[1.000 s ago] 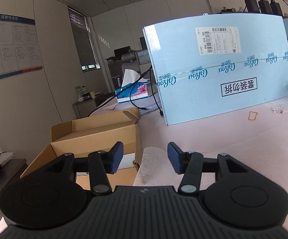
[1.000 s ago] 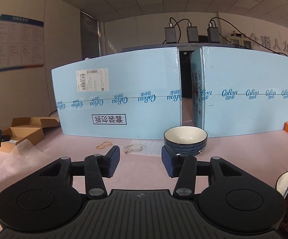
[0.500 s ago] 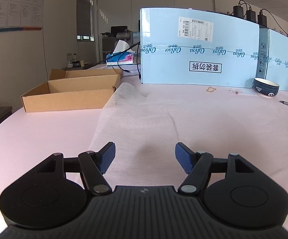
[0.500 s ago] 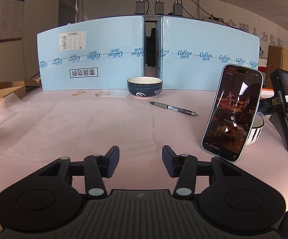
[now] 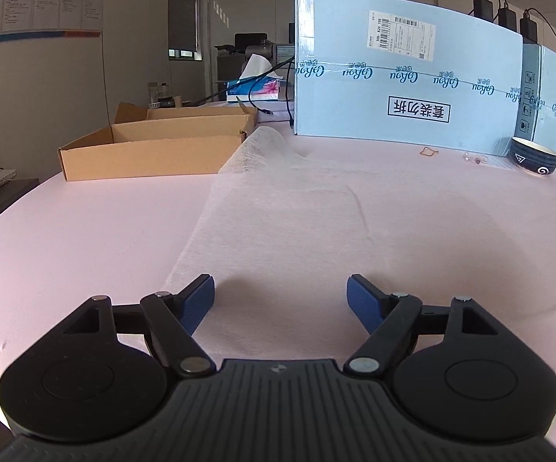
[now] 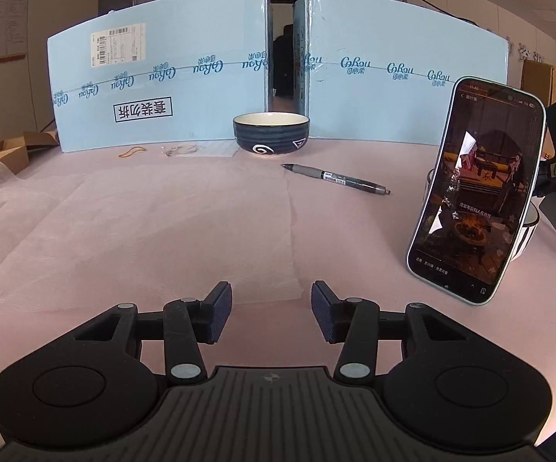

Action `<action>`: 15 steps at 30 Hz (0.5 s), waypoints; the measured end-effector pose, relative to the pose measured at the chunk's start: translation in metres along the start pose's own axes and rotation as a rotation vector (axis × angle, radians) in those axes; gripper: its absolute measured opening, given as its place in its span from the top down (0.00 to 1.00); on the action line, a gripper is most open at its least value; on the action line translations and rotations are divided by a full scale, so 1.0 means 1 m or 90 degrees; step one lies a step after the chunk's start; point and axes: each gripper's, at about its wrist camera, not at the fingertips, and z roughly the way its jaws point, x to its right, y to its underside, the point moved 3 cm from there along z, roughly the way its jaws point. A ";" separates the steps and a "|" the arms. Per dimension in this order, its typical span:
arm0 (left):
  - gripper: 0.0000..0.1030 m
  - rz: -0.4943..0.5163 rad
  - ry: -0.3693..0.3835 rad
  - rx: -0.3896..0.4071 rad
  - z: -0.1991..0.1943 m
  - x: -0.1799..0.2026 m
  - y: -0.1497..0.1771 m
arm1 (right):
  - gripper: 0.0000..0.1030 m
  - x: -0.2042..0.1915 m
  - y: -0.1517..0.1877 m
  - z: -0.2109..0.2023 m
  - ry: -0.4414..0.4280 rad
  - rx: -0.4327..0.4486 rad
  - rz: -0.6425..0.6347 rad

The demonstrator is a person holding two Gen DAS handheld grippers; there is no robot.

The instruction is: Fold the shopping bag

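The shopping bag (image 5: 316,223) is a thin, white, half see-through sheet lying flat on the pink table; its far left end rises against a cardboard box. It also shows in the right wrist view (image 6: 154,227), with its right edge and near right corner just ahead of the fingers. My left gripper (image 5: 280,300) is open and empty, low over the bag's near left part. My right gripper (image 6: 272,306) is open and empty, just short of the bag's near right corner.
An open cardboard box (image 5: 154,146) stands at the left. Blue foam boards (image 6: 270,69) wall the back. A dark bowl (image 6: 271,132), a pen (image 6: 335,179), a rubber band (image 6: 132,151) and a propped phone (image 6: 474,192) stand on the table (image 5: 66,238).
Both grippers have pulled back and dropped toward the table's near side over the last second. The left jaws have opened wider. The bag now lies right in front of both grippers.
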 end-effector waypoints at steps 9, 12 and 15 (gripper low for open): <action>0.23 -0.001 -0.002 0.002 0.003 0.001 0.001 | 0.55 -0.001 0.001 -0.004 -0.003 0.003 -0.021; 0.23 -0.002 0.001 0.004 0.002 0.001 0.002 | 0.48 -0.001 -0.006 0.001 0.002 0.016 -0.030; 0.22 -0.002 0.004 0.005 0.002 0.000 0.002 | 0.44 -0.002 -0.009 0.012 -0.006 0.013 -0.047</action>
